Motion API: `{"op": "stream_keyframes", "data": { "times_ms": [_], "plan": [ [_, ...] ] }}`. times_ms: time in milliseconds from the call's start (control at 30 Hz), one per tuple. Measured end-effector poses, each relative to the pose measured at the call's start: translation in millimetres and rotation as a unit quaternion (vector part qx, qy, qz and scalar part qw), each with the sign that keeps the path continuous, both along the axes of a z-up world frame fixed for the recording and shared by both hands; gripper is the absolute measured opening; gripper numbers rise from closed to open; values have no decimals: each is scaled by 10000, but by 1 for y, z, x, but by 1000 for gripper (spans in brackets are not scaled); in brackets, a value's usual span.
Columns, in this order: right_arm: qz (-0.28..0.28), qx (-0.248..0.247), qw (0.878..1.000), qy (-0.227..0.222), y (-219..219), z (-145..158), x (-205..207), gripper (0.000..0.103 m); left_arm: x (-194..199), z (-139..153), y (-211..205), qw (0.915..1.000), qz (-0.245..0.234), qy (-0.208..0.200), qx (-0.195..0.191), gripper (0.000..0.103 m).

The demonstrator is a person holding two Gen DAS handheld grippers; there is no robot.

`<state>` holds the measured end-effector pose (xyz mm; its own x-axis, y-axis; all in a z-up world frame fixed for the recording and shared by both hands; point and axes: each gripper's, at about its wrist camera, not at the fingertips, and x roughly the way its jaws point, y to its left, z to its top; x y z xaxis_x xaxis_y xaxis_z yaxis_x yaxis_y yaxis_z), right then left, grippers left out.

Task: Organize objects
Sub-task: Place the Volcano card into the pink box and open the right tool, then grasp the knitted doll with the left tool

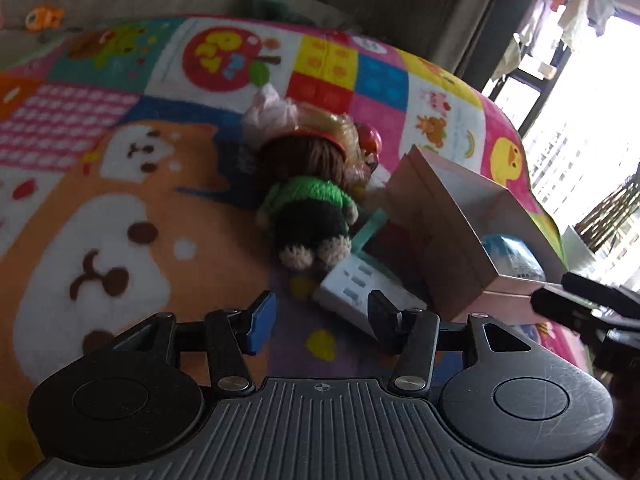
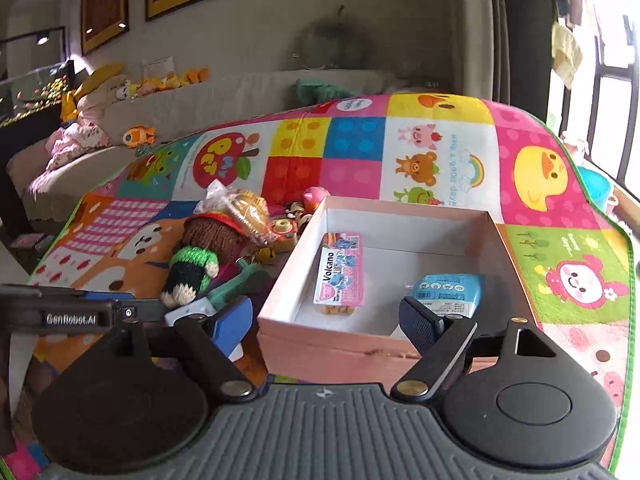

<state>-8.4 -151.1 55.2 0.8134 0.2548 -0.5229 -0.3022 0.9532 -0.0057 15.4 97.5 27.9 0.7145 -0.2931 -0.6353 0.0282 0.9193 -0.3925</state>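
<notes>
A pink open box (image 2: 280, 304) lies on the colourful mat; it also shows in the left wrist view (image 1: 444, 248). Inside it are a pink Volcano snack pack (image 2: 340, 270) and a blue packet (image 2: 448, 294). Left of the box is a pile: a knitted doll in green (image 1: 308, 208) (image 2: 196, 268), a white and blue block (image 1: 356, 286) and small toys (image 2: 280, 228). My left gripper (image 1: 322, 318) is open and empty, low over the mat before the pile. My right gripper (image 2: 324, 320) is open and empty over the box's near wall.
The patchwork play mat (image 2: 440, 152) covers the surface, with a sofa holding plush toys (image 2: 140, 136) behind it. A window with hanging laundry (image 2: 568, 52) is at the right. The mat's right edge (image 2: 624, 240) drops off near a teal bowl (image 2: 596, 188).
</notes>
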Motion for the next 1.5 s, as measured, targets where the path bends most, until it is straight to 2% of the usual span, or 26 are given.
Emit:
{"op": "stream_keyframes", "data": {
  "times_ms": [133, 233, 367, 433, 567, 700, 767, 867, 900, 967, 1133, 1300, 1500],
  "plan": [
    [91, -349, 9993, -1, 10, -23, -26, 84, 0, -4, -16, 9992, -48, 205, -332, 55],
    [-94, -561, 9984, 38, 8, -42, -41, 87, 7, -7, -27, 9970, 66, 392, -658, 55],
    [-491, -481, 9976, 39, -2, -52, -54, 90, 23, -9, -45, 9979, 420, 368, -332, 56],
    [-669, -304, 9972, -126, -7, -49, -59, 103, 31, -10, -54, 9983, 478, 309, -113, 56],
    [-781, -268, 9965, -162, -11, -50, -60, 103, 35, -3, -61, 9977, 516, 36, 442, 54],
    [-759, -185, 9966, -258, -14, -48, -62, 103, 25, 19, -38, 9928, 925, -573, 501, 54],
    [-727, -181, 9970, -195, -13, -48, -60, 103, 35, 27, -31, 9915, 937, -680, 592, 54],
    [-747, -175, 9969, -146, -13, -48, -57, 103, 77, 22, -31, 9899, 739, -306, 1167, 54],
    [-740, -152, 9970, -148, -14, -48, -58, 103, 90, 17, -32, 9900, 670, -137, 1237, 61],
    [-708, -113, 9973, -130, -14, -48, -58, 103, 112, 9, -31, 9928, 541, 40, 1071, 64],
    [-624, -181, 9977, 206, -12, -52, -48, 103, 138, -4, -41, 9923, 346, 119, 1181, 62],
    [-514, -173, 9976, 434, -10, -54, -42, 103, 107, -4, -27, 9967, 132, 90, 792, 56],
    [-24, -413, 9968, 678, 9, -58, -31, 103, 0, -9, 2, 9977, -371, -154, 549, 56]
  ]
}}
